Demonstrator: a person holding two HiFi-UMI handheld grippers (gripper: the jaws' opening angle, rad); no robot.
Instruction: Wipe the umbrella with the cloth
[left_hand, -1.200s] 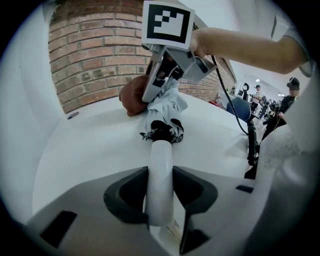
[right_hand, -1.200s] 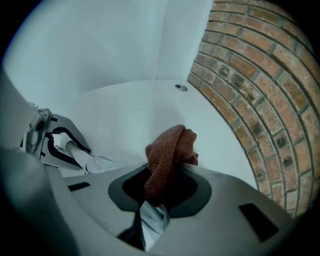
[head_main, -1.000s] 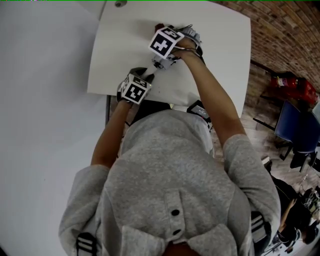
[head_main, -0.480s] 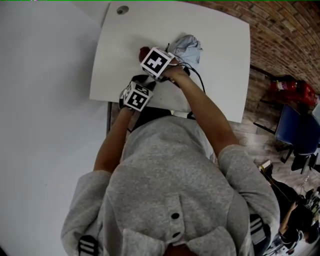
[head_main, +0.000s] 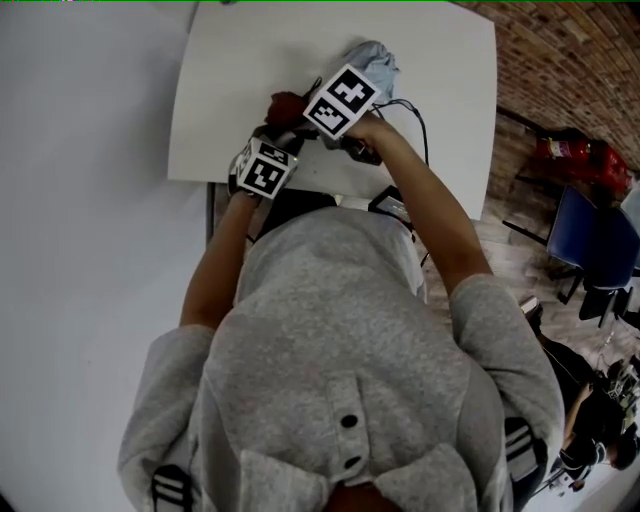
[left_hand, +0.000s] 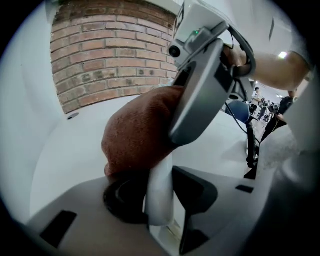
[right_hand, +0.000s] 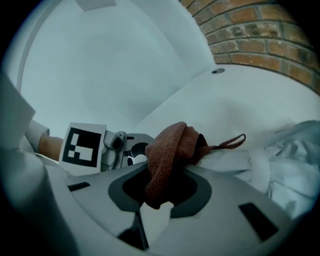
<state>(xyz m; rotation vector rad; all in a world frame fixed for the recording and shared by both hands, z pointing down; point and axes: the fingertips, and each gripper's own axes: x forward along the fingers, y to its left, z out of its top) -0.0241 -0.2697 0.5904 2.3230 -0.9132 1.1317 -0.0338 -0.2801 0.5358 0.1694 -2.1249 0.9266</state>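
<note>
A folded pale blue umbrella (head_main: 375, 62) lies on the white table (head_main: 230, 90). Its pale fabric fills the right of the right gripper view (right_hand: 295, 160). My left gripper (head_main: 280, 142) is closed on its white handle end (left_hand: 160, 192), which stands between the jaws of that gripper (left_hand: 156, 197). My right gripper (head_main: 303, 112) is shut on a rust-brown cloth (right_hand: 167, 160), bunched between its jaws (right_hand: 160, 189). The cloth (left_hand: 140, 132) rests on the umbrella just beyond the left gripper, with a thin brown strap (right_hand: 230, 142) beside it.
A black cable (head_main: 412, 112) trails from the right gripper over the table. The table has a small round hole (right_hand: 217, 71) near its far edge. A brick wall (head_main: 570, 60), a red object (head_main: 575, 160) and a blue chair (head_main: 590, 240) are on the right.
My right gripper has come off the umbrella's canopy and slid toward the left gripper with the cloth, rolling as it went. The canopy now shows. The left gripper stayed put.
</note>
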